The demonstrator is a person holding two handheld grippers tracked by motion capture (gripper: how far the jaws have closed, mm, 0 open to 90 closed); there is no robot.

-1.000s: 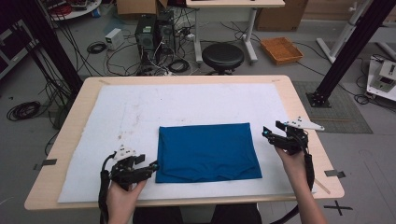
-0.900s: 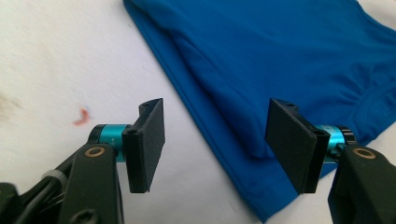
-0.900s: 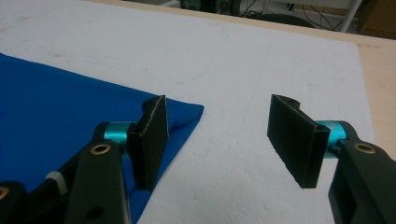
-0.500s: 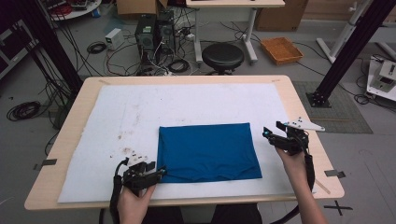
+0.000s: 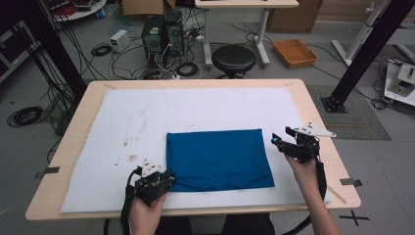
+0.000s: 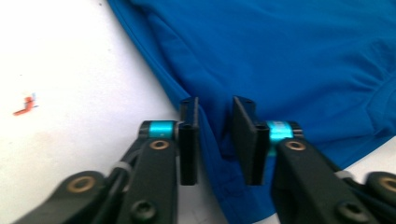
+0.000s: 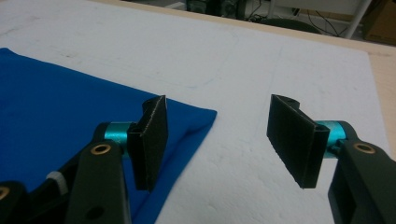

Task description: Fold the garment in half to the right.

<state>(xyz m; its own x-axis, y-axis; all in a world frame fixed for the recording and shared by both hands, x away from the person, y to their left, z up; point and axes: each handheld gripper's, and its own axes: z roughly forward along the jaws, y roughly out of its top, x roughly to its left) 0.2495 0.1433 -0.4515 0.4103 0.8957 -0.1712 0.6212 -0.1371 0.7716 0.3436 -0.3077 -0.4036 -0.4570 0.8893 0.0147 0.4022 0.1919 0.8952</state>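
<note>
The left gripper [image 6: 215, 140] has its fingers [image 6: 189, 140] drawn close together around the near left corner of the folded blue cloth [image 6: 289, 56]; they have just been closing, a ridge of fabric stands between them, and a narrow gap still shows, so the pads do not yet look clamped on the cloth. The right gripper [image 7: 224, 140] holds its fingers [image 7: 152, 140] wide apart with nothing between them, poised above the far right corner of the cloth and the white mat. The cloth [image 5: 218, 159] lies flat as a neat rectangle on the white mat [image 5: 147, 117] that covers the surface [image 5: 313, 110], towards the near side and slightly right of centre. It looks light, thin and limp, so it will probably sag and unfold if lifted from one point; the layered corners or the hemmed edge seem the best places to pinch, catching all layers at once. The left gripper view shows the seam, the folds and the bunched fabric between the fingers, besides a small orange mark [image 6: 25, 105] on the mat. The high view gives instead the whole outline of the cloth, both hands at opposite corners, brown stains [image 5: 129, 144] on the mat, and a stool [image 5: 234, 59] beyond the surface.
</note>
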